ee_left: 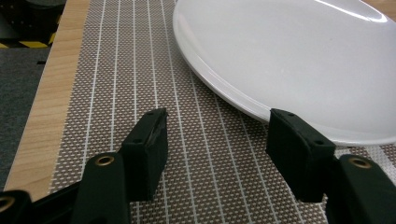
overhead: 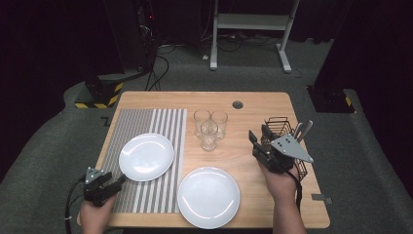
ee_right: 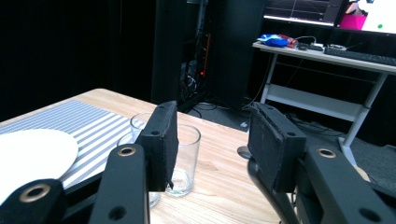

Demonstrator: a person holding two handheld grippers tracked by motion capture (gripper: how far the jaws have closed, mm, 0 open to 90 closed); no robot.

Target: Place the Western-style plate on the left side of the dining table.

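Observation:
A white plate (overhead: 146, 157) lies on the striped placemat (overhead: 160, 122). My left gripper (overhead: 120, 180) rests low at the mat's near left corner and points at that plate. Its jaws stand open over the mat (ee_left: 116, 70), and the plate's rim (ee_left: 289, 60) sits just beyond the right jaw, untouched. A second white plate (overhead: 208, 197) sits on the wood near the front edge. Three clear glasses (overhead: 209, 126) stand together mid-table. My right gripper (overhead: 259, 132) hovers beside the wire basket (overhead: 287, 129), open and empty. Past its jaws (ee_right: 212, 112) stand the glasses (ee_right: 184, 158).
The black wire basket holds several pieces of cutlery (overhead: 302, 129) at the table's right edge. A round cable hole (overhead: 237, 105) sits at the table's back. Beyond the table stand a white desk frame (overhead: 251, 22) and dark equipment with cables (overhead: 146, 44).

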